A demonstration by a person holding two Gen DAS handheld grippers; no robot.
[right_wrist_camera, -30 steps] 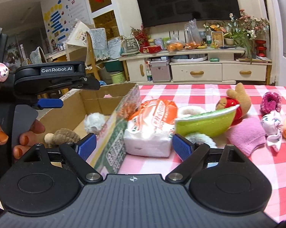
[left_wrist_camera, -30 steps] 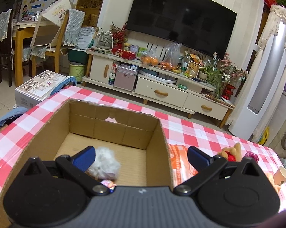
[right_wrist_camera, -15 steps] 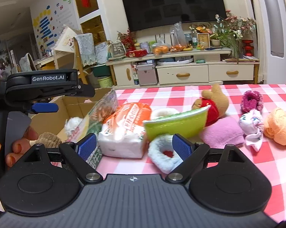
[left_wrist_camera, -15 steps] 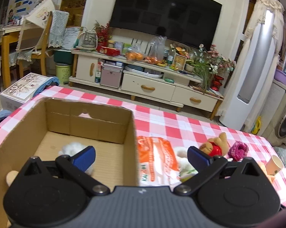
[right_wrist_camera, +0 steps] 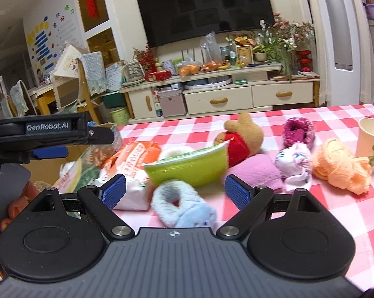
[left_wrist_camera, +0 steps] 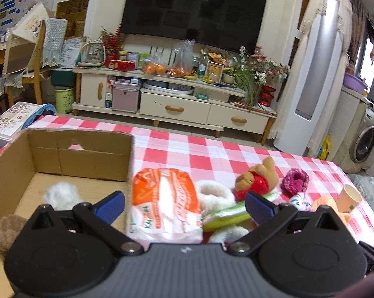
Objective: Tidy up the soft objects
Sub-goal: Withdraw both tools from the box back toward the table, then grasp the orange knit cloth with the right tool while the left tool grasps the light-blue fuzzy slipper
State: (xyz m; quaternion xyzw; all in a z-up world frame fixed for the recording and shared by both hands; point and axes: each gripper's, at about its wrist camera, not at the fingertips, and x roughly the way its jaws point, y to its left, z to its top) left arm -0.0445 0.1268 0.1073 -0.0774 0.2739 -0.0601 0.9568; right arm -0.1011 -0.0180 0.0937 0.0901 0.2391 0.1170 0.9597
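Both tools, the left tool (left_wrist_camera: pixel 184 204) and the right tool (right_wrist_camera: pixel 175 190), were spread wide and held nothing. We judged the job barely begun: only a white fluffy ball (left_wrist_camera: pixel 61 195) and a brown plush (left_wrist_camera: pixel 3 233) lay in the cardboard box (left_wrist_camera: pixel 92 157) at the left. Still out on the tabletop (right_wrist_camera: pixel 335 211) to its right were the bear (right_wrist_camera: pixel 239 136), the blue scrunchie (right_wrist_camera: pixel 182 204), the pink cloth (right_wrist_camera: pixel 255 170) and the orange knit (right_wrist_camera: pixel 340 168).

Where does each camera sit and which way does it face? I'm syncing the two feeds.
Left wrist: on the open left gripper, above the cardboard box, facing the TV wall; no hand visible.
Right wrist: on the open right gripper, low over the table, facing the TV wall; left gripper and fingers at left.
Shared: orange bag, bear.
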